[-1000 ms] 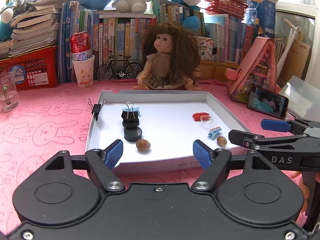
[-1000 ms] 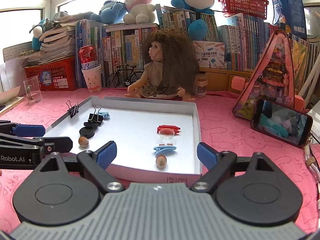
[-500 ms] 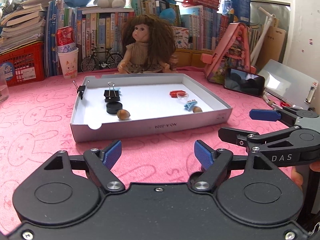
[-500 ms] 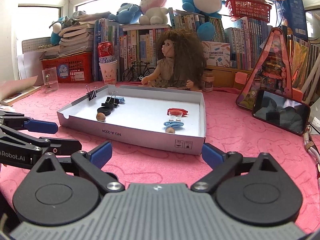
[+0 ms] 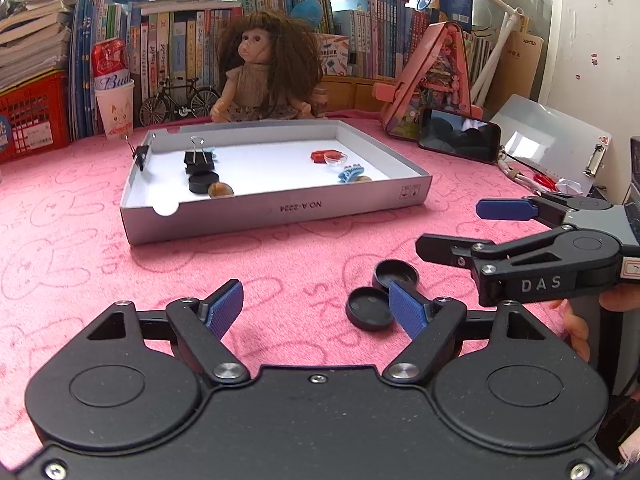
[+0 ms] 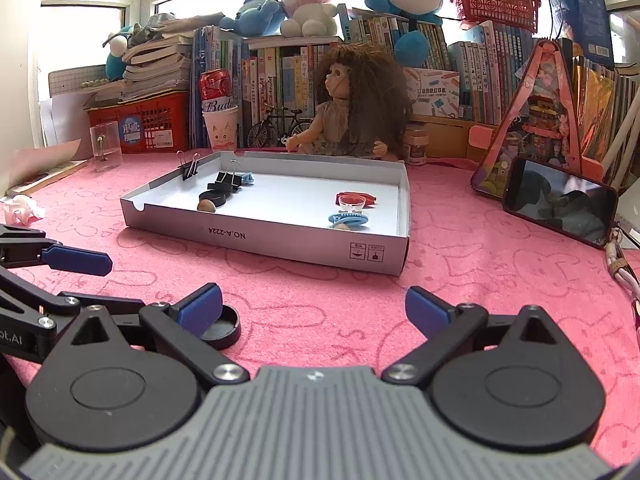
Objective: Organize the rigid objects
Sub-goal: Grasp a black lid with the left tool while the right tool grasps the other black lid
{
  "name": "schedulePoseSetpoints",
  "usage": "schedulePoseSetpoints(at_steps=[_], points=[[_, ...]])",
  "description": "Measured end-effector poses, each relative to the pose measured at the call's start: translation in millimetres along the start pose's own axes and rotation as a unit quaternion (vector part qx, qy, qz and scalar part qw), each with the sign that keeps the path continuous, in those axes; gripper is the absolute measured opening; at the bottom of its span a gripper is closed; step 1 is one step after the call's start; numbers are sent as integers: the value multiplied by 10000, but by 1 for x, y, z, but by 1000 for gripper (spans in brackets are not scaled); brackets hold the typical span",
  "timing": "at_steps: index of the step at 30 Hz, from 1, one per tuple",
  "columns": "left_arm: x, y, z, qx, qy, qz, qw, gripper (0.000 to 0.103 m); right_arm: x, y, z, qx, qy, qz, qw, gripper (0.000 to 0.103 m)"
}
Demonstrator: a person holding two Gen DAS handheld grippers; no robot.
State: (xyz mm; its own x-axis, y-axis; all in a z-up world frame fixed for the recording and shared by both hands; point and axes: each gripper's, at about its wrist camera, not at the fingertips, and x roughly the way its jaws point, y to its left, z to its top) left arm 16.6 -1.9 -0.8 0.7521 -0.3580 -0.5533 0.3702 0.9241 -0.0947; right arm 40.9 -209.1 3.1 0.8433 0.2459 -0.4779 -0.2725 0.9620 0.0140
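Hovering released and empty, my left gripper (image 5: 316,307) and right gripper (image 6: 314,312) flank two black caps (image 5: 370,307) on the near pink cloth (image 5: 80,240); the white tray (image 5: 276,210) sits farther back.

On my bench (image 5: 60,240), 2 caps (image 5: 370,307) lie before the tray (image 5: 280,210); a doll (image 5: 268,76) sits behind it.

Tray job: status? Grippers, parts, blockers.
Left gripper open, empty. Right gripper open, empty. Two black caps on cloth outside white tray, by the left gripper's fingertip. Nothing blocking.
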Motion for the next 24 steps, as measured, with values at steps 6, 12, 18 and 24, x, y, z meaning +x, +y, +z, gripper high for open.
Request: schedulePoseSetpoints(at_steps=[6,12,18,24], points=[[2,-5,-6,14,81,-10,10000,73,-1,0,-2,-23,21,18,10000,102],[3,-8,-9,-4,79,-16,10000,59,1,-4,-3,173,67,82,9998,102],[3,-11,-10,36,28,-30,10000,45,1,-4,-4,173,87,103,9998,102],[5,-10,-9,-80,0,146,9999,24,1,-3,-7,180,103,114,9997,102]])
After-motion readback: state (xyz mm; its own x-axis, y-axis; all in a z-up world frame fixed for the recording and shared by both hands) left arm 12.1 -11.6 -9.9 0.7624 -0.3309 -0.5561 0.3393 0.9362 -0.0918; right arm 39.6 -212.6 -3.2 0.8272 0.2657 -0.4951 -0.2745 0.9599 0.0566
